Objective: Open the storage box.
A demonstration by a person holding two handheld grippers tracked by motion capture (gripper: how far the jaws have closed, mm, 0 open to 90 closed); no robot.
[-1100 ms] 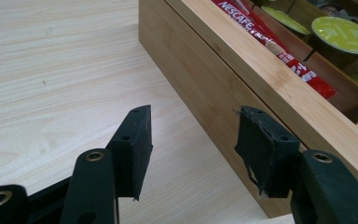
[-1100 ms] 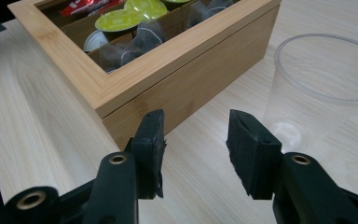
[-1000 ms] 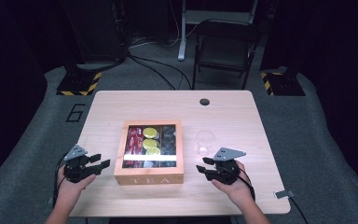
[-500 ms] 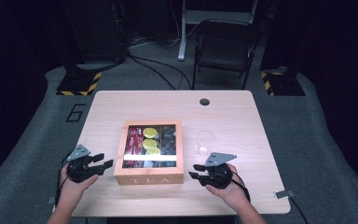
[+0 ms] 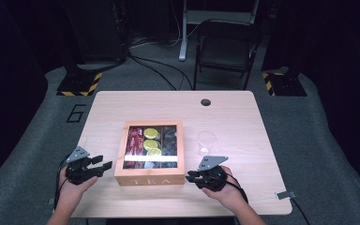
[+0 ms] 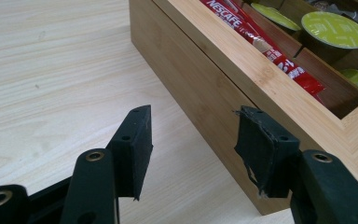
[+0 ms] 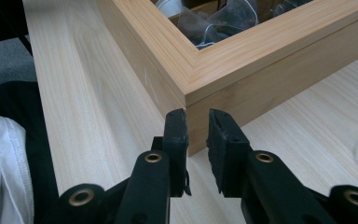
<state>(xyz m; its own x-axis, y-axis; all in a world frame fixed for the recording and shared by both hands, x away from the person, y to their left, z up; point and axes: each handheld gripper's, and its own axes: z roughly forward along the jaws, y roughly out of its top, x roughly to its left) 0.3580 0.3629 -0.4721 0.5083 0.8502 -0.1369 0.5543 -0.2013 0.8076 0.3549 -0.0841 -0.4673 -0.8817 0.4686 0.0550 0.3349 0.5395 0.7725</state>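
at the near edge of the table (image 5: 243, 117), the left gripper (image 5: 104, 165) sits in the person's left hand (image 5: 72, 185) just beside the left side of the wooden tea box (image 5: 150, 178), its jaws spread wide with nothing between them. in the left gripper view one pad (image 6: 261, 149) is close against the box wall. the right gripper (image 5: 190, 176), in the right hand (image 5: 227, 187), points at the box's near right corner, its jaws narrowed to a slim gap and holding nothing. the box stands in the middle of the table, near the front edge. inside it lie red coffee sticks (image 6: 265, 44) on the left, green-topped pods (image 5: 150, 140) in the middle and dark packets (image 5: 170, 138) on the right. just right of the box stands a clear glass (image 5: 206, 141). farther off, a round hole (image 5: 206, 101) marks the tabletop, and a folding chair (image 5: 227, 44) stands on the floor beyond.
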